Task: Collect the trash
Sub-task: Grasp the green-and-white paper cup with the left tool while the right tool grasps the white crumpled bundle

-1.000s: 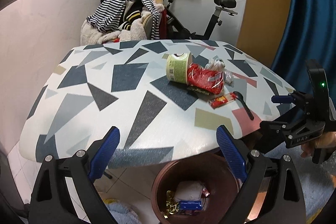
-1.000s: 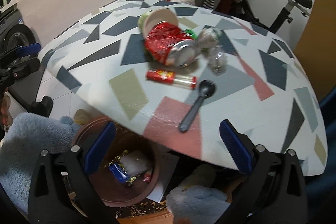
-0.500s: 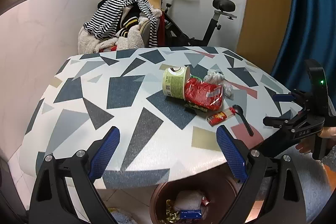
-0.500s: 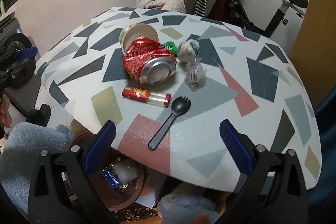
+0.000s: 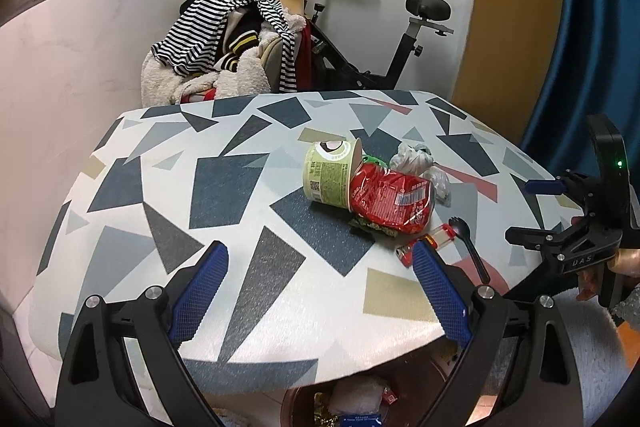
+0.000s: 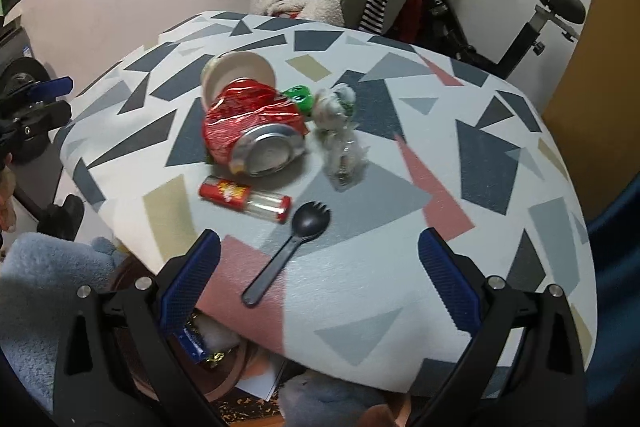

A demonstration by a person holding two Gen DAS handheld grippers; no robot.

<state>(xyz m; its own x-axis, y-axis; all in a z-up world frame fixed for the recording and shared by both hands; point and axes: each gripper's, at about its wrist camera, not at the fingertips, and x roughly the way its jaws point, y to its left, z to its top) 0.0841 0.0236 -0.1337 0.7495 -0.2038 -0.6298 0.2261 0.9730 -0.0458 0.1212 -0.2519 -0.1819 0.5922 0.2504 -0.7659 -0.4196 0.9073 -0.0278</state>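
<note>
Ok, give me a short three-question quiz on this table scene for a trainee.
1. True or false: the black spork lies nearer the table edge than the green cup.
2. What does the red bag poke out of?
A. the green cup
B. a glass jar
C. a cardboard box
3. Fill in: both the left tool and the right tool are ____ and hold nothing.

Key: 1 true; 2 A; 3 open.

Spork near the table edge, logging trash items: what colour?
Black spork, clearest in the right wrist view.
</note>
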